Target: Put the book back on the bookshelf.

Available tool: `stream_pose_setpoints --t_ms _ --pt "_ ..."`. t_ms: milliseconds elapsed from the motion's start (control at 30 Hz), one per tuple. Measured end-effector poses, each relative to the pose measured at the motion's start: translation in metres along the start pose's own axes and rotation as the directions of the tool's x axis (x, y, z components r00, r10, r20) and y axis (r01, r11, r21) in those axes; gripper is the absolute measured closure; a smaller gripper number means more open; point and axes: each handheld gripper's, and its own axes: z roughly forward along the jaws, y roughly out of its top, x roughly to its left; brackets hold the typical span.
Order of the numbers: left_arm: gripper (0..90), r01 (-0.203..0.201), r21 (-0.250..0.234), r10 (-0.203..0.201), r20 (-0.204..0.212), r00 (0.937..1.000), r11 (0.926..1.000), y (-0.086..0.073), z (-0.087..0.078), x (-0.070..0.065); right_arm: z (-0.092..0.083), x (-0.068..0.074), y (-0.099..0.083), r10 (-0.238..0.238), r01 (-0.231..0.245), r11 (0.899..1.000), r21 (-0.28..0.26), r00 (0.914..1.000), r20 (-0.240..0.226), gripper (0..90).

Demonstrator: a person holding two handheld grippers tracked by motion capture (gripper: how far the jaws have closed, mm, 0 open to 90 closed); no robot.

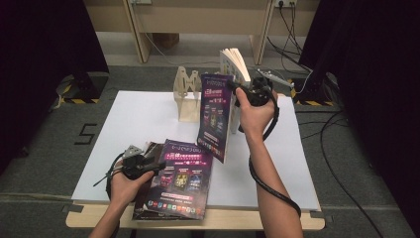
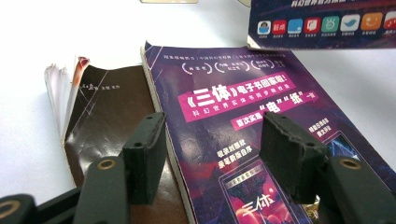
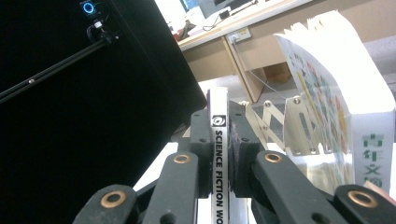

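Magazine (image 1: pixel 216 116) stands upright, spine clamped by right gripper (image 1: pixel 241 95).

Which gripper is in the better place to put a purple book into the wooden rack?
Right, probably. The right gripper is already shut on the upright purple book, close beside the wooden rack. The left gripper stands open over the flat purple book near the table front edge.

White table sheet (image 1: pixel 143 124) as landmark. Wooden accordion rack (image 1: pixel 186 94) stands on its far middle part, upright. A thick white-covered book (image 1: pixel 236 64) with fanned pages stands at the far right part, just beside the rack. Brown-covered book (image 2: pixel 100 121) lies flat at its near-left edge. Beyond its far edge: wooden desk legs (image 1: pixel 138 39), grey floor, cables (image 1: pixel 292 29). Black curtains either side.
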Motion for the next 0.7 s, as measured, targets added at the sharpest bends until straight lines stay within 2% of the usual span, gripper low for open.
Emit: stream_pose_setpoints --t_ms 700 --pt "40.5 -0.002 -0.001 0.002 0.001 1.0000 1.0000 0.000 0.000 0.001 0.009 0.007 0.012 -0.029 0.029 0.999 -0.035 0.9994 0.018 83.1"
